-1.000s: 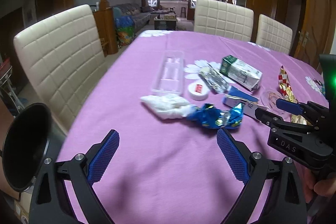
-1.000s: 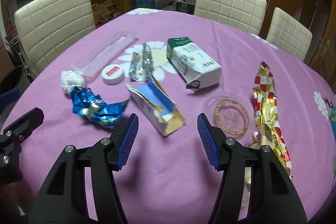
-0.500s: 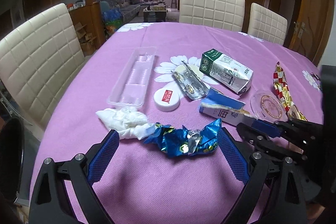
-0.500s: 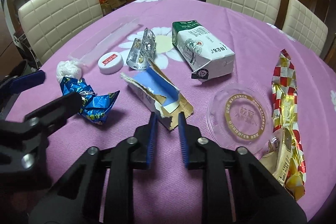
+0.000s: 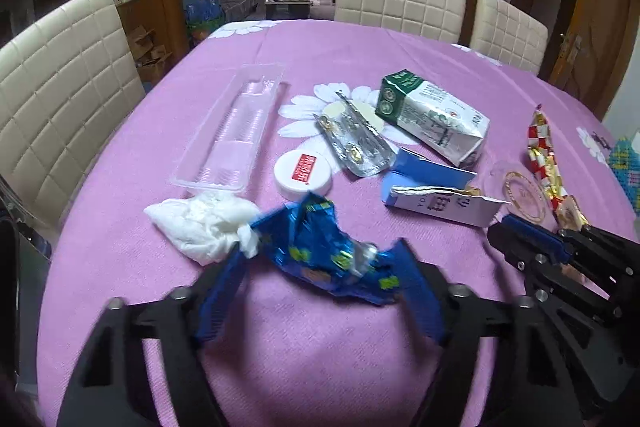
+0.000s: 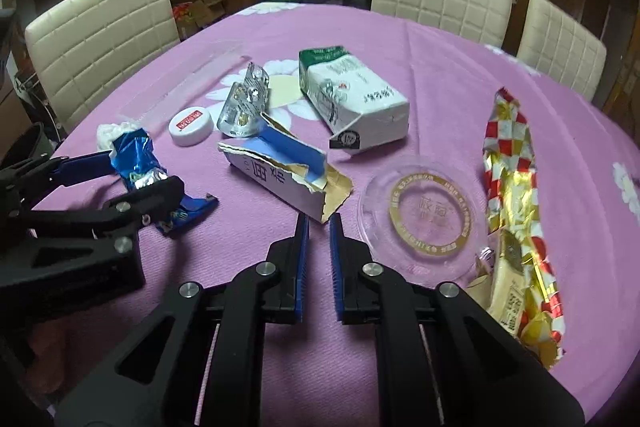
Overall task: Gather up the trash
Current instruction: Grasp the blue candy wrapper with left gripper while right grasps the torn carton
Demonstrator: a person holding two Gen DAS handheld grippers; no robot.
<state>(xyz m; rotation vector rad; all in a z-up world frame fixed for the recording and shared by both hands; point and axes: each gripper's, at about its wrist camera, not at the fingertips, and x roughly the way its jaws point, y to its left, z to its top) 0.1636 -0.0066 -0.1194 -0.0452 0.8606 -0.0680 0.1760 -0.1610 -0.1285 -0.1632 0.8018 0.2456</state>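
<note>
Closing in from both sides, the left tongs (image 5: 320, 267) have the crinkly blue wrapper (image 5: 324, 251) right between their two blue pads, and the pads look like they are touching its ends. The wrapper sits on the purple worktop (image 5: 320, 367), just in front of the left tongs. A white tissue ball (image 5: 200, 223) lies touching the wrapper on its left side. A little past the wrapper is a white round lid (image 5: 303, 174) with a red label. The right tongs (image 6: 319, 227) are nearly shut, with only a thin gap between the pads. The torn blue and white box (image 6: 280, 171) lies just ahead of them, and its ripped end pokes right up to the tips, but it is hard to tell if they pinch it. Beside the right tongs sits a clear round lid with a gold ring (image 6: 428, 219). A green and white carton (image 6: 352, 99) lies farther back.
</note>
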